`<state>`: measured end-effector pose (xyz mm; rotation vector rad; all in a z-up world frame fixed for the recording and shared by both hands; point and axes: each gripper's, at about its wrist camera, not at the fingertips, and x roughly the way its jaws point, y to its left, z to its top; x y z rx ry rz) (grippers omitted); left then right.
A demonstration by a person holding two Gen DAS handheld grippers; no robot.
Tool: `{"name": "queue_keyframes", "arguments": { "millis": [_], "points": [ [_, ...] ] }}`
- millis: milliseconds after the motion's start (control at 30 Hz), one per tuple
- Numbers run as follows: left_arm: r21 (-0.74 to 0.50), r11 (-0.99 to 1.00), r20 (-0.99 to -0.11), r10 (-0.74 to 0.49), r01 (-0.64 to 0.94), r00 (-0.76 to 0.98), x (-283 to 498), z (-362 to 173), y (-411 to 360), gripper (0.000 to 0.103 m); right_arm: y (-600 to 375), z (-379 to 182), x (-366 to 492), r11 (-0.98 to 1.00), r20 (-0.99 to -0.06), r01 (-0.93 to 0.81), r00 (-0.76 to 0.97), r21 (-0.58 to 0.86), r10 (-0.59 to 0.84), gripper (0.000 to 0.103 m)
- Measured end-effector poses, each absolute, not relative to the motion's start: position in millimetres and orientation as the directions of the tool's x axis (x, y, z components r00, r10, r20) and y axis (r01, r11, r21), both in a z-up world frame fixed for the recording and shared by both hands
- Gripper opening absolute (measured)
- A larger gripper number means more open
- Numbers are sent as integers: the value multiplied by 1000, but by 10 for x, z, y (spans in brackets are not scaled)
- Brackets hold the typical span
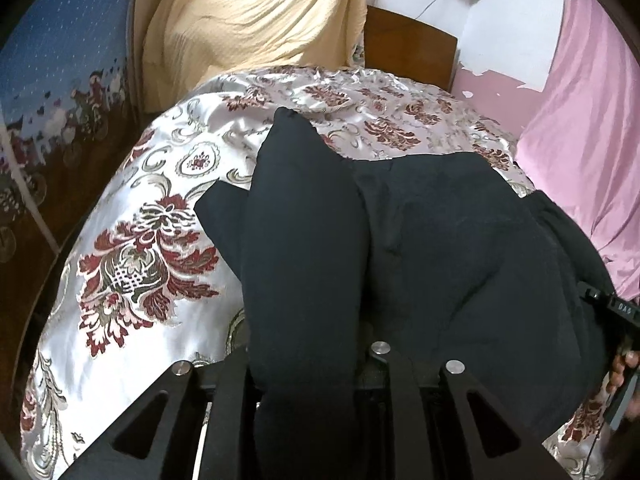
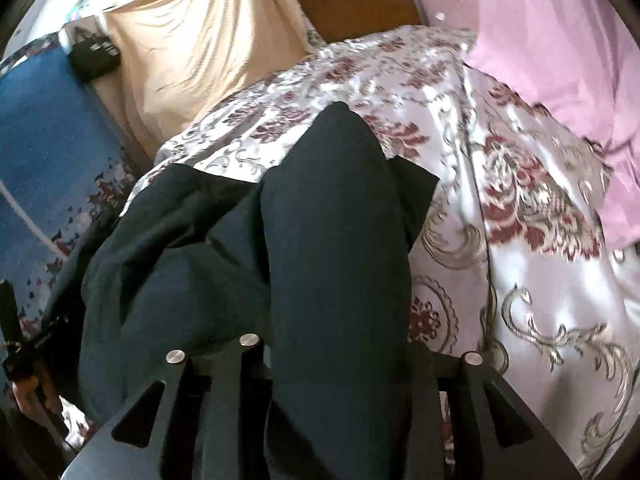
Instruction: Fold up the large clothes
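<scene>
Bedspread [image 1: 132, 208] serves as the landmark: a shiny white satin cover with dark red flowers and grey scrolls, spread over the bed. Left of it hangs a blue patterned cloth [image 1: 60, 60], and beside that a cream drape [image 1: 248, 12] falls behind the bedspread's far left corner. A small black box [image 2: 94, 58] sits at the top of the blue cloth, in the right wrist view. Behind the bedspread's far edge stands a brown wooden headboard [image 1: 408, 46].

Across the middle of the bedspread lies the black garment [image 1: 440, 240], its near part lifted off the cover in two bunched folds. The left gripper [image 1: 308, 384] has its jaws drawn narrow on one fold, which passes between the fingers and hides their tips. The right gripper [image 2: 340, 380] likewise pinches the other fold with narrow jaws. A hand [image 2: 34, 394] on the left gripper's handle shows at the left edge of the right wrist view.

Right of the bedspread hangs a pink curtain [image 1: 580, 120], touching its edge.
</scene>
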<state>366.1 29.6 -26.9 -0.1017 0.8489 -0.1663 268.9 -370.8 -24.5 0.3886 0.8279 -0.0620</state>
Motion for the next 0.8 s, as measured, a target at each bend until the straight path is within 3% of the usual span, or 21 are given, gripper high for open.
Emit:
{"name": "queue_keyframes", "arguments": {
  "millis": [133,200,233,300,400,433,500,533,733,800],
  "points": [
    [-143,987,-773,-155,69,615,3725,-315,326,31,-3734,-360,2726,919,-750,246,658,307,74,41],
    [-159,987,-791,-150,37,593,3761,-355,376,41,-3767,-395,2741,914,-756,262,651,309,69,51],
    [-169,985,-796,-146,16,588,3767,-371,413,45,-3787,-415,2743,913,-761,272,645,305,62,61],
    [-182,983,-794,-130,-28,594,3748,-370,475,72,-3816,-434,2735,910,-770,297,638,289,36,71],
    [-195,978,-754,-105,-69,648,3641,-280,517,87,-3802,-400,2686,916,-763,318,646,246,-19,78],
    [-188,979,-746,-93,-74,659,3610,-244,506,89,-3788,-379,2670,919,-757,316,653,235,-31,79],
    [-182,981,-731,-91,-65,676,3553,-179,469,91,-3742,-342,2652,923,-755,321,654,211,-54,98],
    [-182,982,-725,-98,-53,682,3527,-150,438,91,-3732,-311,2637,925,-748,323,660,200,-68,102],
    [-131,991,-695,-103,16,712,3352,-25,190,95,-3631,-138,2487,936,-701,311,705,168,-108,102],
    [-104,994,-689,-95,32,718,3290,2,113,101,-3593,-99,2445,940,-692,302,713,157,-113,102]
  ]
}}
